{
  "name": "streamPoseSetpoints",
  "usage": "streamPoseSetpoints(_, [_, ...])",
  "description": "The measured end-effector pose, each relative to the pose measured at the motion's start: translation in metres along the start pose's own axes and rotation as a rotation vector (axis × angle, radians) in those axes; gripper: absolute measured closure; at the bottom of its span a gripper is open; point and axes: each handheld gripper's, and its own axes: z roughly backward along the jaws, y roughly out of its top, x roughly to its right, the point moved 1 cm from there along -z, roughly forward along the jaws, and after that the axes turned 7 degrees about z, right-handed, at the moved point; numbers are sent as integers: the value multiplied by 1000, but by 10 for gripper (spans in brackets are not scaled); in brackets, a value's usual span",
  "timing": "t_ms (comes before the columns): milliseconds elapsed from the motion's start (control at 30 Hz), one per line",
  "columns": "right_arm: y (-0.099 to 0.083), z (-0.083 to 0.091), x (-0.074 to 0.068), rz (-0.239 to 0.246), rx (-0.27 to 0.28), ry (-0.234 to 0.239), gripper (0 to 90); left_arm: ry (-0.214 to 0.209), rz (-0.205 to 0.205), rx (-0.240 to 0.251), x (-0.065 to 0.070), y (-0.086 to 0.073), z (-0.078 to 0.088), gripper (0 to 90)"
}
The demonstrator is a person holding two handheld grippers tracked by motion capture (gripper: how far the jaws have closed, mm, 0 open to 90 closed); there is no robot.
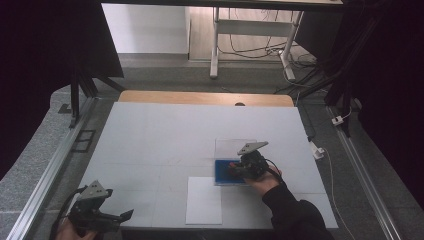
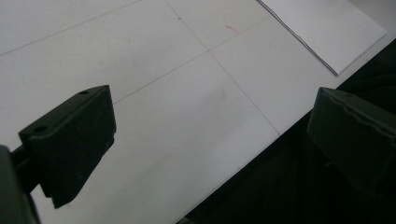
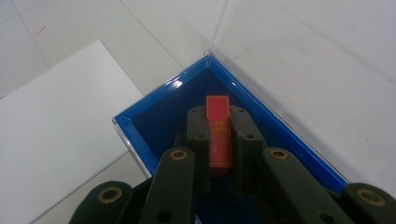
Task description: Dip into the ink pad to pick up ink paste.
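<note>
My right gripper (image 3: 219, 115) is shut on a small red-orange flat strip (image 3: 219, 140) with thin gold markings. It holds the strip just over the dark inside of a shallow blue box (image 3: 261, 108). In the high view that blue box (image 1: 220, 176) lies right of the table's middle, with the right gripper (image 1: 236, 169) over it. The box's clear lid (image 1: 231, 148) lies open on the far side. My left gripper (image 1: 126, 215) hovers at the table's front left corner. Its jaws stand wide apart and open (image 2: 210, 140), with nothing between them.
A white sheet of paper (image 1: 204, 200) lies flat by the front edge, just left of the blue box, and appears as the white sheet (image 3: 60, 126) and as the sheet (image 2: 327, 28). The table's front edge (image 2: 261, 149) runs close under the left gripper.
</note>
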Motion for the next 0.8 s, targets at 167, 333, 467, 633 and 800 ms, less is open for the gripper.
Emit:
streamPoseSetpoints(167, [3, -1, -13, 82, -26, -72, 806, 0, 2, 2, 0, 0, 0, 13])
streamPoseSetpoints(333, [1, 0, -7, 46, -8, -37, 805, -2, -3, 2, 0, 0, 0, 12])
streamPoseSetpoints(467, [-2, 0, 3, -22, 15, 15, 805, 0, -6, 0, 0, 0, 0, 12])
streamPoseSetpoints(633, [3, 0, -4, 30, -15, -27, 803, 0, -6, 3, 0, 0, 0, 12])
streamPoseSetpoints(800, [4, 1, -5, 32, -16, -33, 801, -1, -5, 3, 0, 0, 0, 12])
